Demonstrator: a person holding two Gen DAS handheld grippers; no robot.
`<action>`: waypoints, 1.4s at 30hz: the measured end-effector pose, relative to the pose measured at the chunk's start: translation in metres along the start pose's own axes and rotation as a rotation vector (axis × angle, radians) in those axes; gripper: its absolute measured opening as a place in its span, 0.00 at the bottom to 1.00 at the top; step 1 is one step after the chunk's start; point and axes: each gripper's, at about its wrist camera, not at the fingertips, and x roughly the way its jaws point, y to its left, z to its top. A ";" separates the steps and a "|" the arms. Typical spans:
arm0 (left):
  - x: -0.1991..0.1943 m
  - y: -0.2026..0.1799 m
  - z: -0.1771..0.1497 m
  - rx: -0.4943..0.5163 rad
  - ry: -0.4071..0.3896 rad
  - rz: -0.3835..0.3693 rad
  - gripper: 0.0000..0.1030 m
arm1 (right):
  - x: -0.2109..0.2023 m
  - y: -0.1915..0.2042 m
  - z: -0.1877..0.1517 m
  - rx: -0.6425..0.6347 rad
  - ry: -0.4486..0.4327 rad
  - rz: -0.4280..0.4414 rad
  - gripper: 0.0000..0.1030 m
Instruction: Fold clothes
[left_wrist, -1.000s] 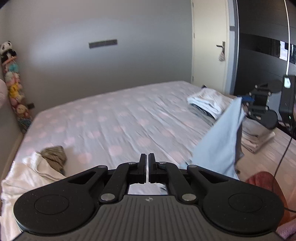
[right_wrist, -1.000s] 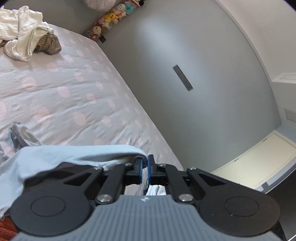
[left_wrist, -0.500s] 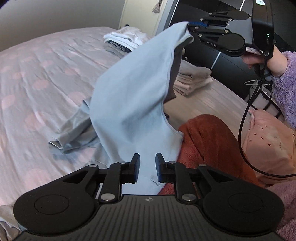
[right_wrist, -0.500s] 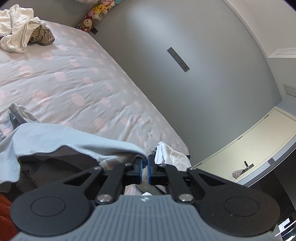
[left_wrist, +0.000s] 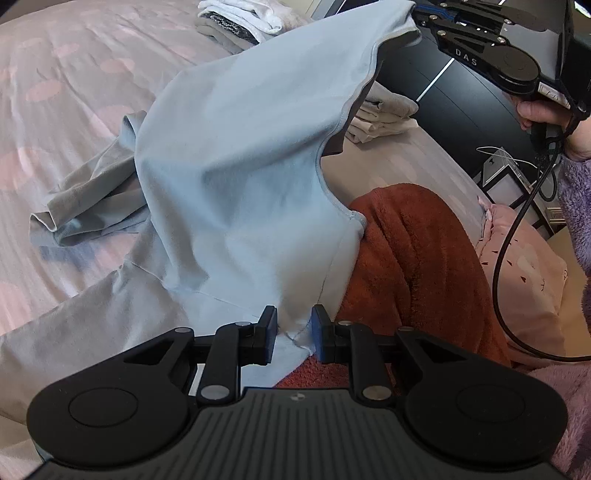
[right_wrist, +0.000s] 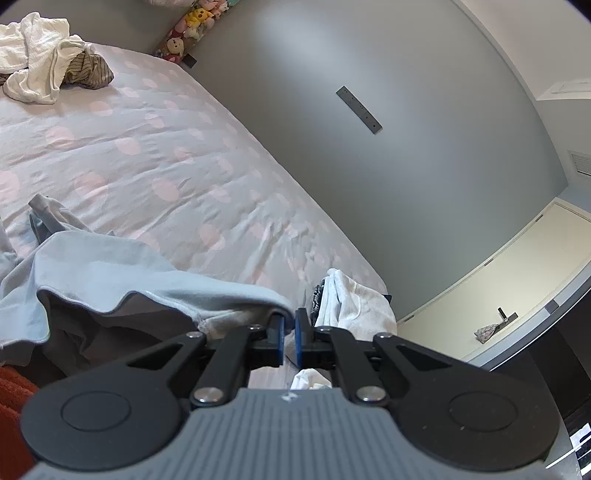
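While the right gripper (right_wrist: 289, 338) holds one corner of the light blue shirt (left_wrist: 240, 177) clamped between nearly closed jaws and lifted above the dotted bedspread (right_wrist: 155, 155), the left gripper (left_wrist: 293, 334) sits low at the opposite shoulder seam, jaws parted a little, with cloth lying between the pads but not pinched. The shirt hangs slack from the raised corner, its lower part draped over a rust-red blanket (left_wrist: 417, 251) and trailing onto the bed. The step in hand appears to be securing a second hold. Next, the left jaws need to close on that seam so the garment can be spread flat for folding.
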 end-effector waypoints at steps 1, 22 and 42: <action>-0.001 0.001 -0.001 -0.007 -0.002 -0.005 0.17 | 0.000 0.001 -0.001 0.001 0.002 0.000 0.06; -0.037 0.022 0.011 -0.186 -0.119 0.017 0.06 | 0.005 0.004 -0.009 0.018 0.025 -0.004 0.06; -0.291 0.069 0.029 -0.227 -0.571 0.379 0.04 | 0.016 0.005 0.069 0.231 -0.172 0.091 0.06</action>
